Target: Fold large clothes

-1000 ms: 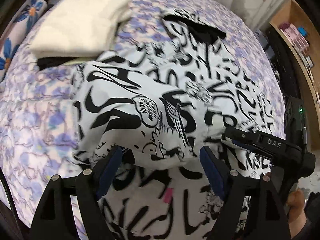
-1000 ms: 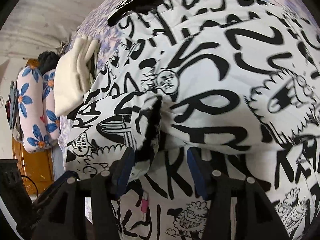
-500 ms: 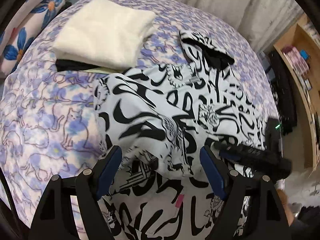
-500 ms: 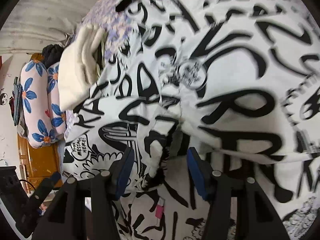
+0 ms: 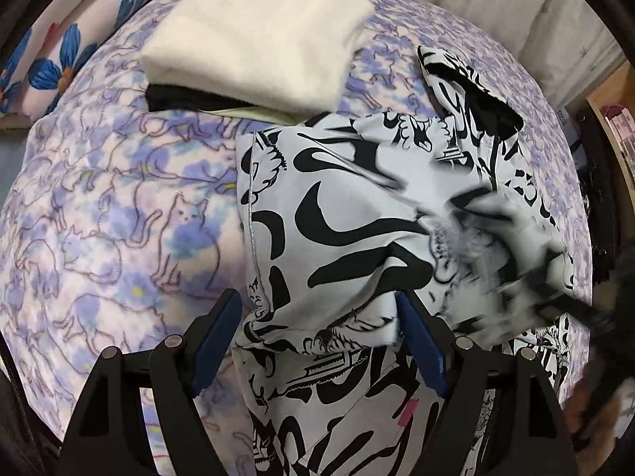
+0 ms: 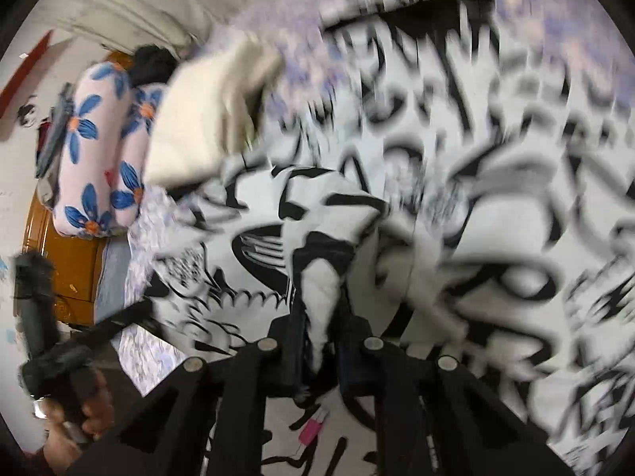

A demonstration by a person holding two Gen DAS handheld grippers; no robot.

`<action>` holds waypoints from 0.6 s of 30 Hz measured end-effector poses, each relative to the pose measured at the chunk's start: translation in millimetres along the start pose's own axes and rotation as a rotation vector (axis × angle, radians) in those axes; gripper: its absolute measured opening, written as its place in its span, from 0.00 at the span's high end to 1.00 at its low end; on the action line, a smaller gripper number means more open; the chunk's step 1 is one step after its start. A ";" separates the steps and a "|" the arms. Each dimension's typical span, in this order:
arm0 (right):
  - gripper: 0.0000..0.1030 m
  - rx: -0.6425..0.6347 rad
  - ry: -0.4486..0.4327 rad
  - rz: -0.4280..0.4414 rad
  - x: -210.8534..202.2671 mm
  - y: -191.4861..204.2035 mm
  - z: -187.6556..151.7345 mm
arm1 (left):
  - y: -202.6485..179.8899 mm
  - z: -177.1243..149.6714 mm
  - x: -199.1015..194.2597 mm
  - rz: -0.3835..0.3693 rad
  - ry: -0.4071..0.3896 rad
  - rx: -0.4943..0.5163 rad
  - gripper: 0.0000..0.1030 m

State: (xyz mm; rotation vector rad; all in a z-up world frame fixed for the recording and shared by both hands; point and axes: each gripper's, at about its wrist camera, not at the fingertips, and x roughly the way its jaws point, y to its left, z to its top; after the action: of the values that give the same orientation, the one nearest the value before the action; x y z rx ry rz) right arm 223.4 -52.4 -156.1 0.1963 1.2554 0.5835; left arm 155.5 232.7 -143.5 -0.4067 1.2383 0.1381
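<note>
A large white garment with black graffiti print (image 5: 349, 214) lies on the bed, partly folded over itself, with a black-lined hood at the far right. My left gripper (image 5: 317, 341) is open, its blue pads either side of a fold edge without pinching it. My right gripper (image 6: 317, 341) is shut on a bunched fold of the same garment (image 6: 496, 206), which runs up between its pads. The right wrist view is motion-blurred. The right gripper shows as a dark blur (image 5: 571, 309) at the right of the left wrist view.
A folded cream garment (image 5: 258, 31) lies on a dark one at the back of the bed. The bedspread (image 5: 99, 206) is purple with cat drawings. Floral pillows (image 5: 67, 39) sit far left; a wooden bed frame (image 6: 71, 261) and shelves (image 5: 619, 119) flank the bed.
My right gripper has closed on a fold of the printed garment and is moving fast. My left gripper has pulled back and left, still open; more bedspread shows.
</note>
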 end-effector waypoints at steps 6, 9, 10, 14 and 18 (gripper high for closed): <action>0.89 -0.064 -0.058 -0.111 -28.6 -21.2 17.1 | -28.0 6.6 22.1 0.004 0.011 0.088 0.24; 0.89 -0.030 -0.042 -0.179 -25.4 -51.0 15.4 | -39.0 9.6 33.5 0.043 0.005 0.144 0.24; 0.89 -0.005 -0.035 -0.194 -23.0 -65.1 13.5 | -40.6 10.9 38.4 0.048 0.006 0.154 0.24; 0.89 0.044 -0.007 -0.214 -4.3 -98.1 5.3 | -40.7 15.3 62.8 0.090 0.024 0.168 0.24; 0.89 0.086 0.025 -0.225 18.7 -120.3 -4.1 | -35.2 18.0 95.9 0.141 0.051 0.174 0.48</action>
State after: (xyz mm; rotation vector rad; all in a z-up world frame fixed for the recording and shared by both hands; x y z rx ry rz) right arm 260.0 -144.5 -227.0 0.1179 1.3078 0.3396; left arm 214.2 195.9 -220.6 -0.1727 1.3179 0.1402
